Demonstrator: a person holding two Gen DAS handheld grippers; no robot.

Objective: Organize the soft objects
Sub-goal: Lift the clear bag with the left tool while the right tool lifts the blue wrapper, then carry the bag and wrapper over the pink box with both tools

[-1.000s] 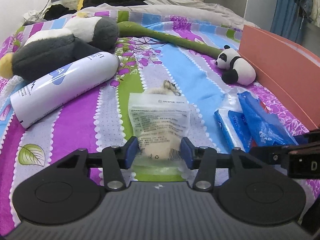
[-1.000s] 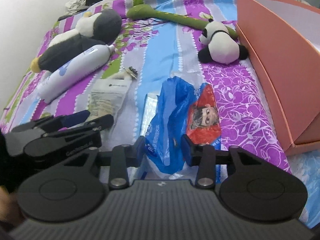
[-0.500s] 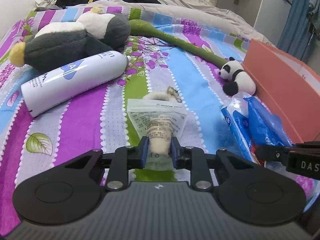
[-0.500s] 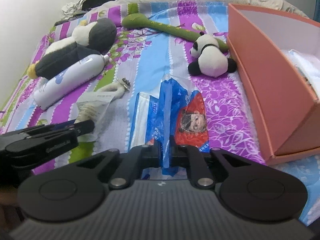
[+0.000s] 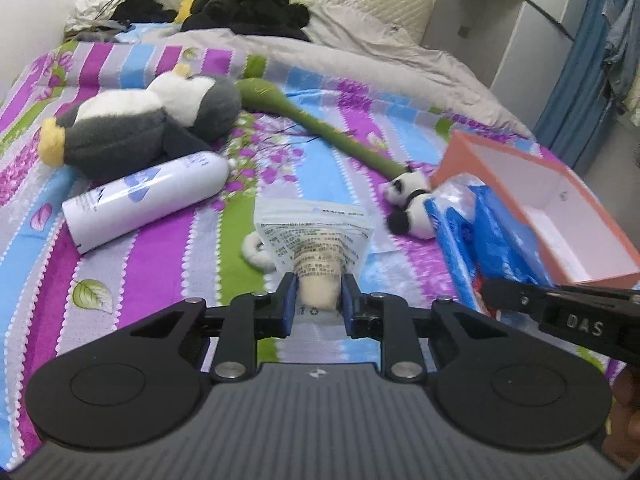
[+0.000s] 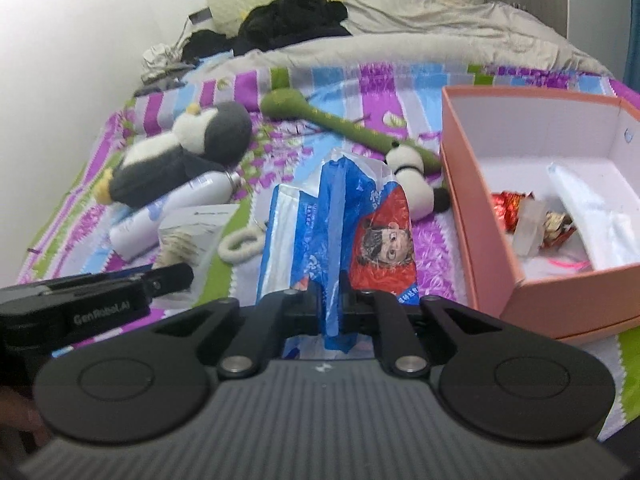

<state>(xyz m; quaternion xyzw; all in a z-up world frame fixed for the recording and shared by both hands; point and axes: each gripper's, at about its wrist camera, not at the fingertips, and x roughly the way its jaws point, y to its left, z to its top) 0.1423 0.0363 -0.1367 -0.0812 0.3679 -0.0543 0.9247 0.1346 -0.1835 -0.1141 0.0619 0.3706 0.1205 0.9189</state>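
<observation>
My left gripper (image 5: pixel 318 294) is shut on a clear packet (image 5: pixel 316 236) with a cream fluffy item inside, held above the striped bed cover. My right gripper (image 6: pixel 333 306) is shut on a blue plastic tissue pack (image 6: pixel 336 224) with a red face print, lifted off the bed. The pack also shows in the left wrist view (image 5: pixel 476 224), and the packet in the right wrist view (image 6: pixel 192 228). An open pink box (image 6: pixel 472 208) stands at the right, holding red wrappers and white items. A small panda plush (image 5: pixel 410 204) lies beside the box (image 5: pixel 560 184).
A large penguin plush (image 5: pixel 140 128), a white spray bottle (image 5: pixel 148 200) and a long green plush (image 5: pixel 316 128) lie on the bed. A cream fluffy ring (image 6: pixel 240 244) lies under the packet. Dark clothes (image 5: pixel 248 4) and a grey duvet lie at the headboard.
Both grippers closed on their items, the left on the packet and the right on the tissue pack, and lifted them off the bed. The box's inside has come into view.
</observation>
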